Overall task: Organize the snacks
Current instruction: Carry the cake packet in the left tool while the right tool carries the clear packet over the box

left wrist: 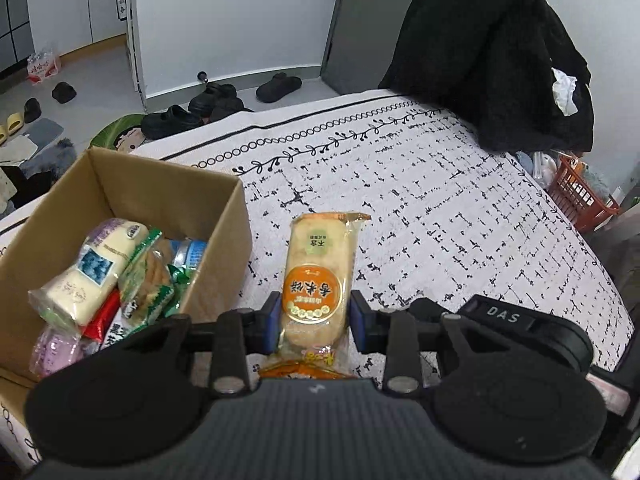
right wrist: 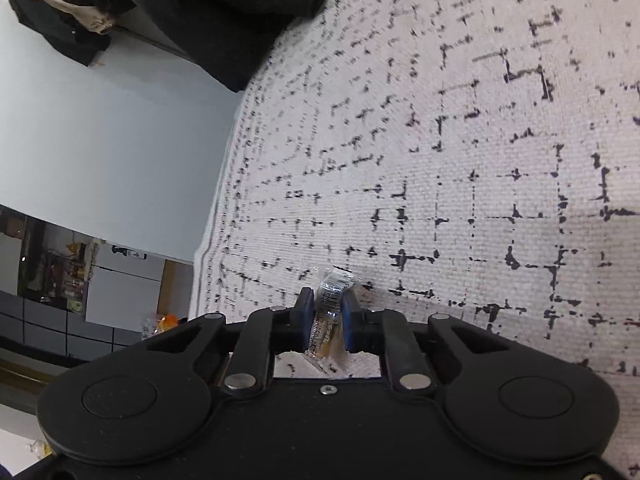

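My left gripper (left wrist: 316, 314) is shut on a pack of rice crackers (left wrist: 320, 268) with an orange round label, held above the patterned cloth, just right of a cardboard box (left wrist: 168, 196). The box holds several snack packs, among them a white bread pack (left wrist: 92, 272) and a green-edged cracker pack (left wrist: 150, 276). My right gripper (right wrist: 327, 316) is shut on a small clear-wrapped snack pack (right wrist: 330, 312) with a barcode, held edge-on close over the cloth.
The black-and-white patterned cloth (left wrist: 420, 200) covers the surface. A black garment (left wrist: 492, 48) hangs at the back right, an orange basket (left wrist: 580, 196) stands at the right edge. Shoes (left wrist: 208, 104) lie on the floor beyond the far edge.
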The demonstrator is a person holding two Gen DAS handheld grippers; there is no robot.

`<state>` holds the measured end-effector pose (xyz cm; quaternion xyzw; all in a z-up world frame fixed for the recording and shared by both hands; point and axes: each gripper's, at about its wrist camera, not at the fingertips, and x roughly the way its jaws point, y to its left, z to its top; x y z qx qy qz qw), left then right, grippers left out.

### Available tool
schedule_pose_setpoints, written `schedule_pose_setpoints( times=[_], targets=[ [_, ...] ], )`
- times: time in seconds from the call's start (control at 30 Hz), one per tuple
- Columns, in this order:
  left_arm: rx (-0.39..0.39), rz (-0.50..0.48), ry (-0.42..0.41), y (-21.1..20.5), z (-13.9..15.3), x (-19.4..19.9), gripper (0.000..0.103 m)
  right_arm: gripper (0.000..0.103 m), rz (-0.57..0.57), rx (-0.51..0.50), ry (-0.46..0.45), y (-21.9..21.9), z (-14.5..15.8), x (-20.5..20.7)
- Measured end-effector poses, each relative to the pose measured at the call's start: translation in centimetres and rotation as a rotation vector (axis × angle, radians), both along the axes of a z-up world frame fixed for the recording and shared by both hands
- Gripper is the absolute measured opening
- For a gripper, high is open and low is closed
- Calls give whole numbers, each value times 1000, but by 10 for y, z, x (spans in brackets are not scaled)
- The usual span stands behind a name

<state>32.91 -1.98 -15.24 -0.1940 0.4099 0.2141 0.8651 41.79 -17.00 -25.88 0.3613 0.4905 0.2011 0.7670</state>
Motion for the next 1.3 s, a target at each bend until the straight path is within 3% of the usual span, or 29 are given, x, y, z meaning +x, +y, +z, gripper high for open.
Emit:
schedule_pose_setpoints(
  times=[0.87, 1.3],
  targets=[
    [30, 58, -112, 27, 62, -66, 34, 15, 104, 73, -217, 7, 95, -57],
    [4, 114, -121, 68, 63, -93, 34, 15, 187, 54, -275, 41, 108, -77]
  ],
)
